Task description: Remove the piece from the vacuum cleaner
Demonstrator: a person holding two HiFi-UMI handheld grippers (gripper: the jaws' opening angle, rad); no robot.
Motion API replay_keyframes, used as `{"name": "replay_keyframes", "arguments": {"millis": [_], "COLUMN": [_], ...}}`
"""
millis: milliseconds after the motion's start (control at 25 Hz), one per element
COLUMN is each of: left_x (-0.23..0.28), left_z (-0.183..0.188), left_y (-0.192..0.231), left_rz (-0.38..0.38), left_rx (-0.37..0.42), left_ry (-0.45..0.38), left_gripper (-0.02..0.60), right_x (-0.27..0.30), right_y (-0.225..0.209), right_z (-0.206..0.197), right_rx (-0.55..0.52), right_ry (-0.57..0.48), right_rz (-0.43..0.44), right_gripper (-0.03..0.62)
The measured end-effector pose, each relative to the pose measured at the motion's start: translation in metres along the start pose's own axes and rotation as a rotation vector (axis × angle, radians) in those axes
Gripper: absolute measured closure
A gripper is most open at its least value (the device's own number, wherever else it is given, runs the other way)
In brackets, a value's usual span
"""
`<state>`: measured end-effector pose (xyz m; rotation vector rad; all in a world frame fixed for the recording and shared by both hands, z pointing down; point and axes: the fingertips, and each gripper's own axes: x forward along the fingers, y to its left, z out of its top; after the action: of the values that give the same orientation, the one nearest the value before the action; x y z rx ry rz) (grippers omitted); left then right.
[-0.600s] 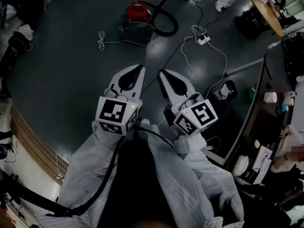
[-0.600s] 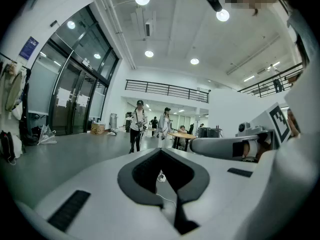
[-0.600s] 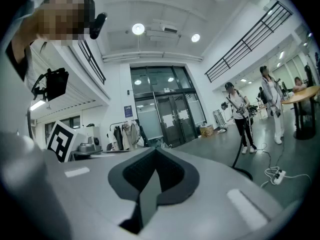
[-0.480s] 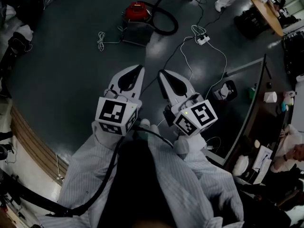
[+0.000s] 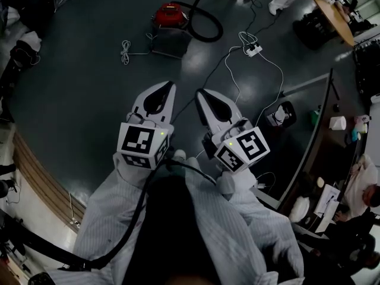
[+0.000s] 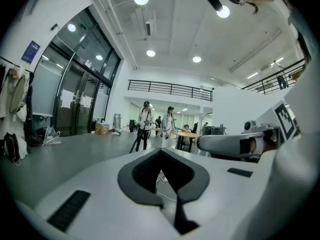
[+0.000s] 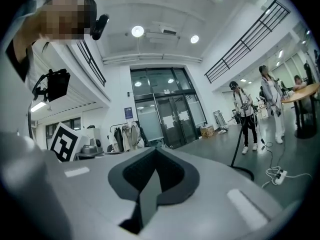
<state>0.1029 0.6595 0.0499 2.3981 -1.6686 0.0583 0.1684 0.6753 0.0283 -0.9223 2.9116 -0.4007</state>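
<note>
Vacuum cleaner (image 5: 171,13) sits at twelve o'clock, well apart from clenched, empty left tongs (image 5: 167,88) and right tongs (image 5: 202,94), left nearer.

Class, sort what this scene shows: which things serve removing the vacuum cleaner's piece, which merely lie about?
For the job: red vacuum cleaner, black hose, left gripper, right gripper.
Lying about: coiled white cable, power strip, wooden table.
</note>
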Motion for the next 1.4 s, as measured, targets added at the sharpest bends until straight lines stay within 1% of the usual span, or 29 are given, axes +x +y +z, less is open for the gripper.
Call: {"name": "replay_keyframes", "arguments": {"millis": [320,440,560,720,880,1040,1160,1280,1400], "left_x": [0.016,0.033,0.054,0.101,0.166,0.228,0.273,0.313,0.351], "left_z": [-0.010,-0.013,-0.015,-0.016,-0.007,0.021,0.040,0.055,0.058], "left_y": [0.024,0.035,0.051,0.092,0.152,0.220,0.264,0.296,0.320], "left_rz": [0.080,0.093,0.096,0.088,0.071,0.035,0.000,-0.030,-0.057], "left_rx": [-0.039,-0.040,-0.028,-0.008,0.003,0.014,0.034,0.051,0.044], "left_ry": [0.003,0.019,0.041,0.058,0.079,0.100,0.119,0.129,0.148], "left_gripper": [0.578,0.577,0.578,0.578,0.577,0.578,0.578,0.578,0.578], "right_x": [-0.007,0.003,0.024,0.079,0.159,0.248,0.304,0.344,0.372], "right_y": [-0.031,-0.047,-0.065,-0.103,-0.149,-0.192,-0.221,-0.249,-0.277], "right_z": [-0.018,-0.025,-0.029,-0.038,-0.040,-0.021,-0.006,0.002,0.004], "right_rx": [0.039,0.060,0.082,0.102,0.115,0.120,0.112,0.110,0.120], "right_ry": [0.032,0.050,0.062,0.084,0.107,0.107,0.097,0.100,0.111], "right_rz": [-0.019,-0.019,-0.019,-0.024,-0.027,-0.042,-0.063,-0.094,-0.118], "right_gripper": [0.592,0.592,0.592,0.592,0.592,0.592,0.592,0.592,0.592]}}
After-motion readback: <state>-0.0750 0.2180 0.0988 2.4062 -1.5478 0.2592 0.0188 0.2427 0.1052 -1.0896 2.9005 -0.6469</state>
